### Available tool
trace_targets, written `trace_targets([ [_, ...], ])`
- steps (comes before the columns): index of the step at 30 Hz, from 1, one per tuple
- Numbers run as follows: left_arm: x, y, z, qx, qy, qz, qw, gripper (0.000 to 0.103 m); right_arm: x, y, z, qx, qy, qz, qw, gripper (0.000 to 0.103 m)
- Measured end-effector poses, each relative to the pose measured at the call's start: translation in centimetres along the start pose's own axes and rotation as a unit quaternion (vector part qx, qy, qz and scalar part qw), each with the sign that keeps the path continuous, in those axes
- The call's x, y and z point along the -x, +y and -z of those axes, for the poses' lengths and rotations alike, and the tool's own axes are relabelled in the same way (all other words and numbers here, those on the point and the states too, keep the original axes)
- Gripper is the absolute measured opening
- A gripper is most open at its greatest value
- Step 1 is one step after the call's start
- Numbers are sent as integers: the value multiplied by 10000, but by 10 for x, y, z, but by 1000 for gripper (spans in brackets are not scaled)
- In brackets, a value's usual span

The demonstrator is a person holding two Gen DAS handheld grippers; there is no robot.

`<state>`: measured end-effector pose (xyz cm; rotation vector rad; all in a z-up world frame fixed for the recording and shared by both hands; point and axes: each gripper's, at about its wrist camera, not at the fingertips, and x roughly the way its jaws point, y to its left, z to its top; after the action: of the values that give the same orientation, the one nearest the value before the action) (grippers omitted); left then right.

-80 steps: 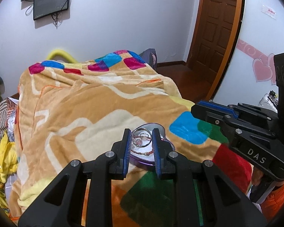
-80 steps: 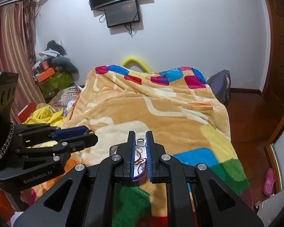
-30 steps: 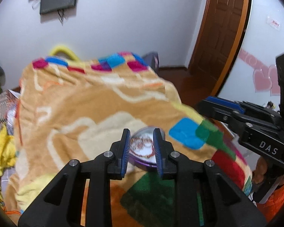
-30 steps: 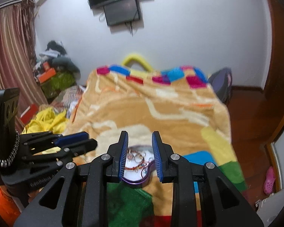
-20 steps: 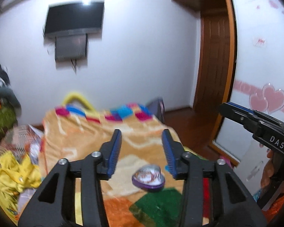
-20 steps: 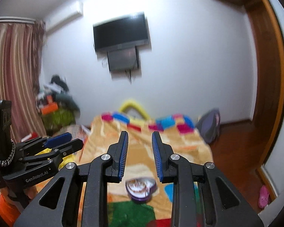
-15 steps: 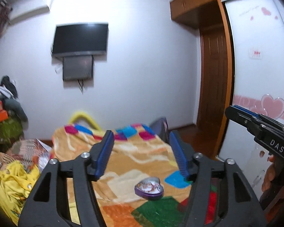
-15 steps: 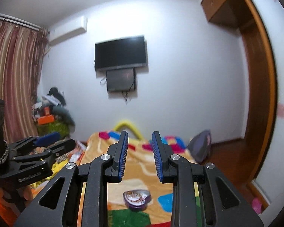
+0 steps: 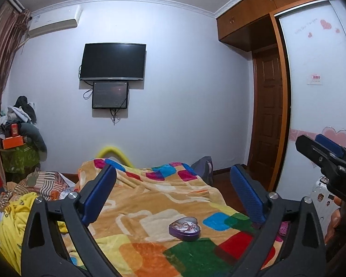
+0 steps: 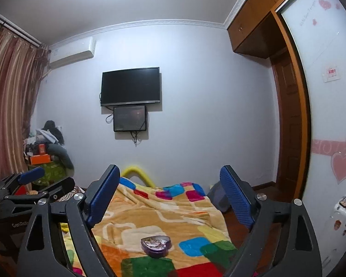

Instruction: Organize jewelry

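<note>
Hovering well above the heart-shaped tin (image 9: 185, 228) of jewelry (on the blanket (image 9: 150, 198)): 2 wide-spread, unladen grippers, left gripper (image 9: 173, 194) and right gripper (image 10: 173, 195).

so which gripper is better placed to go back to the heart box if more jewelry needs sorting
Probably left, narrowly. Both the left gripper and right gripper are open, empty and raised off the blanket. The heart box lies nearly centred between the left fingers, but left of centre in the right view.
</note>
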<state>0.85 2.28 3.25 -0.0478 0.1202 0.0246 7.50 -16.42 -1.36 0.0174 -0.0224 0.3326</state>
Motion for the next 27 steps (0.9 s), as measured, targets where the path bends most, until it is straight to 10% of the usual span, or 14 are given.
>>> trace_targets([
  [27,2,-3,11,-32,76,-74,9999,101,11,0,8,207,376,88,9990,99],
])
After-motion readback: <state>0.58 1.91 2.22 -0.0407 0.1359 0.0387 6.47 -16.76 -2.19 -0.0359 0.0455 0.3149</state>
